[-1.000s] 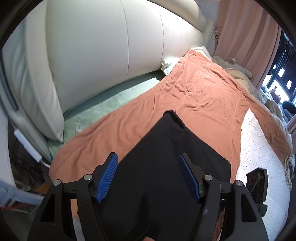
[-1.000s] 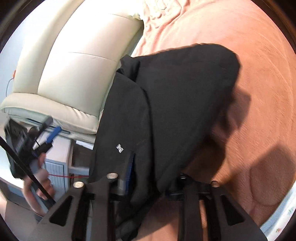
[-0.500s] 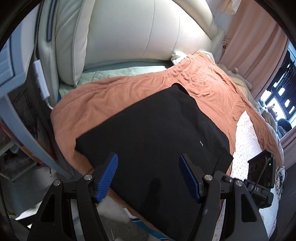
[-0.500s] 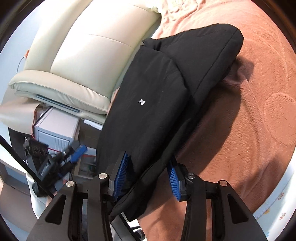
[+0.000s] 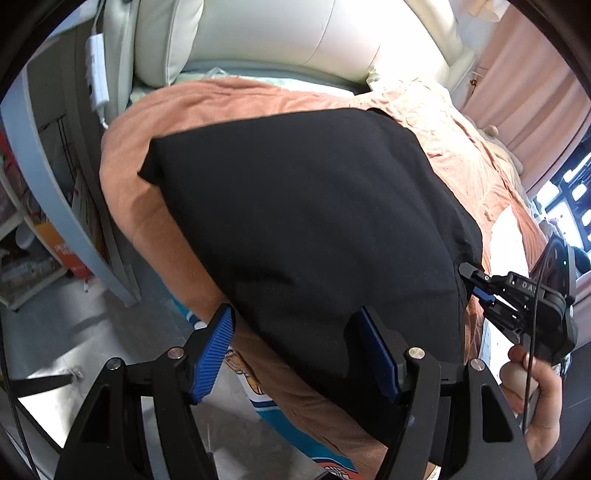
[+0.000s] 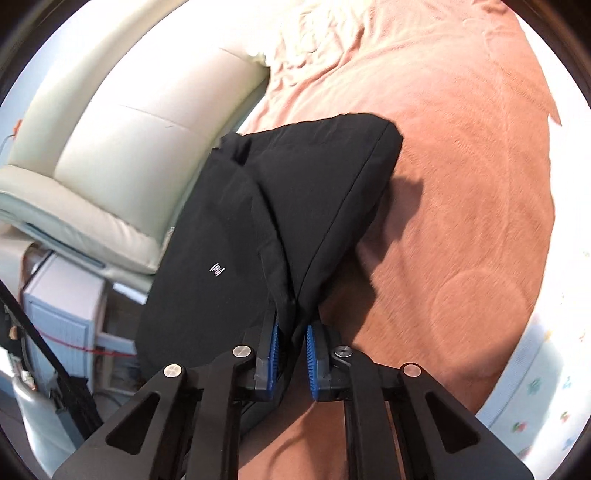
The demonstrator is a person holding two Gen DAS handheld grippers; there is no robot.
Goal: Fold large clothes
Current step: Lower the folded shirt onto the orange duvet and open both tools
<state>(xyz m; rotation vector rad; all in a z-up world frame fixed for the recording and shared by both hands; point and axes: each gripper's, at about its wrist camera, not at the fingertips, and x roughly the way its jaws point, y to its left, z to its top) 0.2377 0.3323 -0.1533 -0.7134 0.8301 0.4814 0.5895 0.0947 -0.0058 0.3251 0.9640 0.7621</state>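
A folded black garment point(image 5: 303, 221) lies on the orange-brown blanket point(image 5: 461, 147) at the bed's corner. My left gripper point(image 5: 295, 354) is open and empty, held above the garment's near edge. My right gripper point(image 6: 291, 349) is shut on a pinched fold at the black garment's point(image 6: 229, 236) edge; a small white logo point(image 6: 218, 270) shows on the cloth. In the left wrist view the right gripper point(image 5: 476, 284) sits at the garment's right edge, held by a hand.
A cream padded headboard point(image 5: 295, 33) runs along the far side. A white patterned sheet point(image 6: 546, 373) lies on the bed. A pale blue cabinet point(image 6: 62, 314) and the floor point(image 5: 74, 332) sit beside the bed. Pink curtains point(image 5: 524, 74) hang at the far right.
My right gripper has closed on the garment's edge fold. My left gripper has pulled back towards the bed's edge, staying open, so more of the garment and floor shows.
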